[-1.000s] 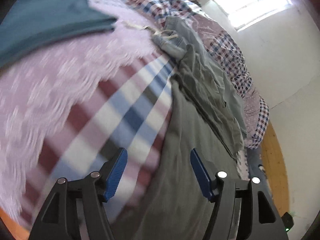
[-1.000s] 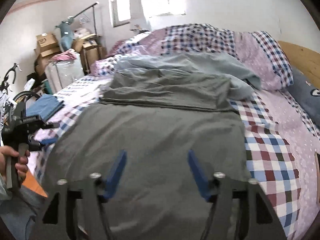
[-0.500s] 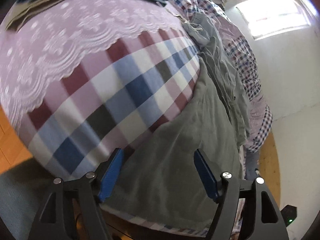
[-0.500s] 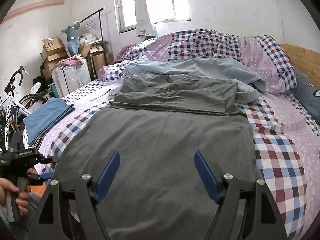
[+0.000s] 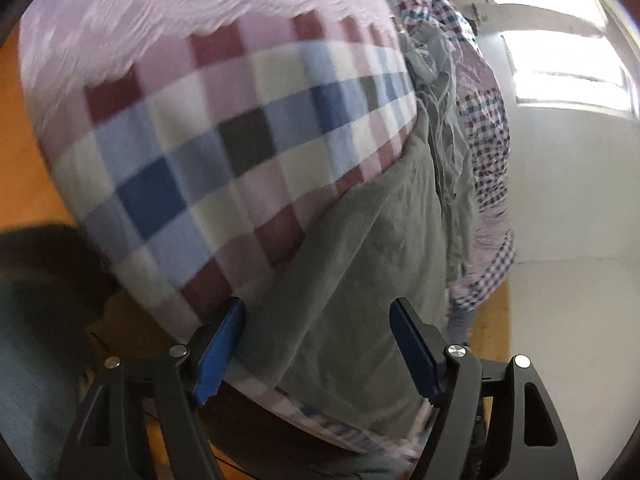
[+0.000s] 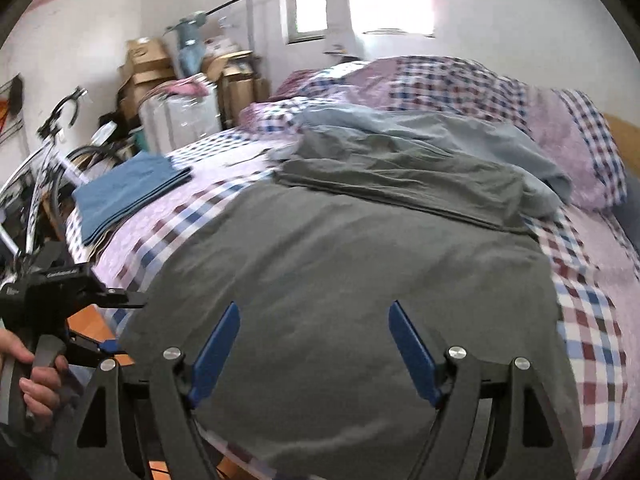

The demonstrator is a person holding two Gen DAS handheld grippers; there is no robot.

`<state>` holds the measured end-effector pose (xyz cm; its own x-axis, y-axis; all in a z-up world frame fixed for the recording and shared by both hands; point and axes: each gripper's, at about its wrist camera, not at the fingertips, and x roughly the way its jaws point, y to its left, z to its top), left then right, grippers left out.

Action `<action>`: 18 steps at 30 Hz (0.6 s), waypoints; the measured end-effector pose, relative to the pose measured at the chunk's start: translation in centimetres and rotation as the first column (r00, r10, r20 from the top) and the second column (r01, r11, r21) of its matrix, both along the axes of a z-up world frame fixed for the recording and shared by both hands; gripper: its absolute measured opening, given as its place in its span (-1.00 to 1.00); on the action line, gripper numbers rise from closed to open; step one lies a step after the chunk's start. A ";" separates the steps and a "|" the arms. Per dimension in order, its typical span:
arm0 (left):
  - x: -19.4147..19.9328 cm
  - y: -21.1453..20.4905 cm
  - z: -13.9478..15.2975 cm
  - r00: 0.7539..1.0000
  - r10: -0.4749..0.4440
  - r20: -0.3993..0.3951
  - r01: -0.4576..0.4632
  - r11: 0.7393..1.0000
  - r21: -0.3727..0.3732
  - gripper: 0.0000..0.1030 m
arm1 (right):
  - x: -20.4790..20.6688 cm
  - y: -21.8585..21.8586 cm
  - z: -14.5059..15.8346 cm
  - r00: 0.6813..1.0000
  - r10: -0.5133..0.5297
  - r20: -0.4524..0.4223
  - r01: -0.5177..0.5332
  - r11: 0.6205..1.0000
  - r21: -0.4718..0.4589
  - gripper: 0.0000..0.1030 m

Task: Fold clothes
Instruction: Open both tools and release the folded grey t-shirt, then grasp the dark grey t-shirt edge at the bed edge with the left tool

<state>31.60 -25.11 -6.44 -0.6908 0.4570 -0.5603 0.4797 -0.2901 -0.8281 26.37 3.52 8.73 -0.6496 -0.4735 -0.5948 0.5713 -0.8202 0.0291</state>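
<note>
Big flat grey cotton garment (image 6: 340,280) is lying spread over the near end of the checked pink/blue/maroon bedspread (image 6: 592,320), its near hem hanging over the bed edge. Left gripper (image 5: 316,344) is sitting at the garment's left corner, at the bed's edge; jaws have just been opening, now released wide, cloth edge showing between the blue pads, not pinched. Right gripper (image 6: 314,344) is hovering over the near hem, mid-width, also released wide, nothing gripped. A hand (image 6: 32,376) is gripping the left tool's handle at lower left of right view.

Room: orange floor (image 5: 16,128) is showing left of the bed; right side is open bedspread. Far half is taken: folded grey garment (image 6: 400,176) touching the spread one's far edge, crumpled blue-grey cloth (image 6: 460,132) behind it, rumpled checked duvet (image 6: 440,80) at back. Folded flat blue stack (image 6: 124,192) is sitting near the left bed edge, apart from the grey one.

Beyond the bed: cardboard boxes (image 6: 148,64), contents hidden; bicycle (image 6: 44,152). Left view is blurry.
</note>
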 end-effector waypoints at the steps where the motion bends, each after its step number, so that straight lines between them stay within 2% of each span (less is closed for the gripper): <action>1: 0.1 0.1 -0.2 1.000 -0.003 0.002 0.003 1.000 0.017 0.52 | 0.1 -0.5 -0.2 1.000 0.012 0.000 -0.012 1.000 0.009 0.56; 9: 0.4 -0.1 -0.6 1.000 -0.002 -0.031 0.005 0.996 0.085 0.52 | 1.6 -4.4 -1.9 0.991 0.134 -0.009 -0.133 0.987 0.091 0.56; 12: 1.0 -0.7 0.5 0.993 0.021 -0.114 -0.009 0.995 0.098 0.52 | 2.9 -6.2 -2.5 0.975 0.222 -0.018 -0.218 0.968 0.121 0.56; 15: 1.1 -1.0 1.9 0.975 0.028 -0.222 0.002 0.991 0.134 0.52 | 4.2 -7.9 -3.2 0.953 0.303 -0.025 -0.296 0.943 0.153 0.56; 18: 1.1 -1.3 2.4 0.963 0.032 -0.267 0.011 0.988 0.157 0.52 | 5.0 -9.7 -4.4 0.930 0.367 0.004 -0.364 0.919 0.155 0.56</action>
<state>32.66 -26.44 -4.08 -0.8107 0.5159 -0.2767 0.2365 -0.1437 -0.9609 31.39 -6.17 4.33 -0.4635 -0.5869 -0.6639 0.8310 -0.5479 -0.0959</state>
